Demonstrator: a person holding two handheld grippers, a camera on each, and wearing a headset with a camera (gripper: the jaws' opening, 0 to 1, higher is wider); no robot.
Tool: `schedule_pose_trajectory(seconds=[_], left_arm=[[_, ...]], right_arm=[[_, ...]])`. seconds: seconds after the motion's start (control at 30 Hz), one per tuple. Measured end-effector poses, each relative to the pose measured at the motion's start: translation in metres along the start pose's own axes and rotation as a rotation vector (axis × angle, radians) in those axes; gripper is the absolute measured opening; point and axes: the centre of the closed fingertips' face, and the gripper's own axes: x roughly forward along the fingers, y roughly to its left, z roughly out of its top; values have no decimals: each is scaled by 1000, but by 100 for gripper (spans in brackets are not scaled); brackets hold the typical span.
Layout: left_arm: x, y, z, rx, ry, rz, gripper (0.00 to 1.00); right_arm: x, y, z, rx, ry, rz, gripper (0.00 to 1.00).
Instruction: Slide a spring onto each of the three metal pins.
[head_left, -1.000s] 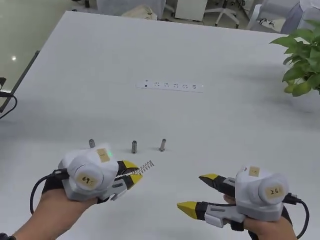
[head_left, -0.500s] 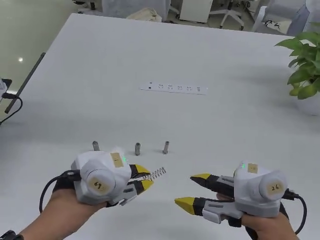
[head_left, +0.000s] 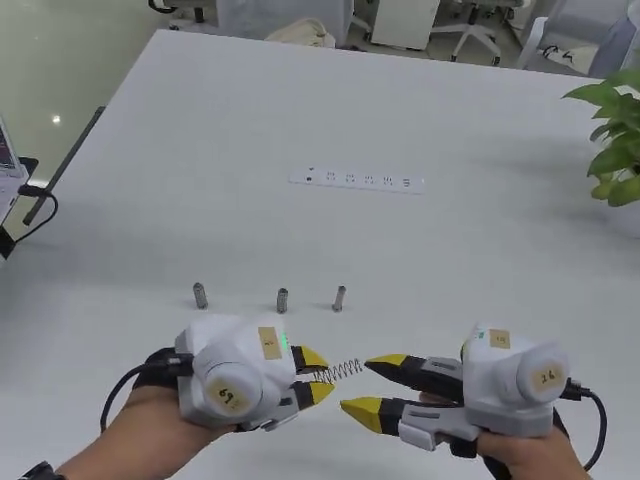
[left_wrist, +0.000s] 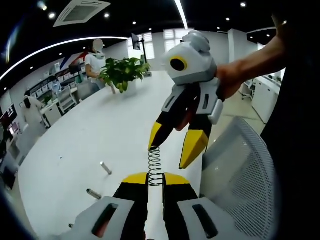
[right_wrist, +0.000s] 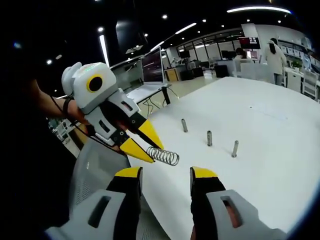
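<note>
In the lower part of the head view, your left gripper (head_left: 317, 376) and right gripper (head_left: 360, 385) each have a rounded white housing, black jaws with yellow tips, tan stickers (head_left: 228, 396) with handwritten numbers, and a black cable (head_left: 125, 380) looping off the rear.

We found the white table (head_left: 430, 110) bright and evenly lit from above; ceiling strip lights (left_wrist: 181, 12) glowed in both gripper views. Soft shadows lay toward the table's left and right edges, and a glare spot shone on the floor (head_left: 55, 120). Both gripper views bowed straight lines near their edges; the spring (left_wrist: 155, 165) looked sharp
</note>
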Motion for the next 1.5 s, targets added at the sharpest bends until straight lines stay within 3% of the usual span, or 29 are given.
schedule_pose_trajectory(seconds=[0.4, 0.83, 1.2, 1.5], left_arm=[[7, -12, -3, 62, 25, -41, 2], [14, -15, -9, 121, 61, -57, 2], [16, -13, -12, 125, 68, -53, 2], [20, -12, -11, 98, 52, -49, 2]], right_arm=[[-5, 8, -3, 10, -13, 43, 26], [-9, 11, 1, -4, -13, 57, 21], [-7, 13, 2, -19, 2, 67, 19], [-2, 18, 10, -100, 55, 79, 17]])
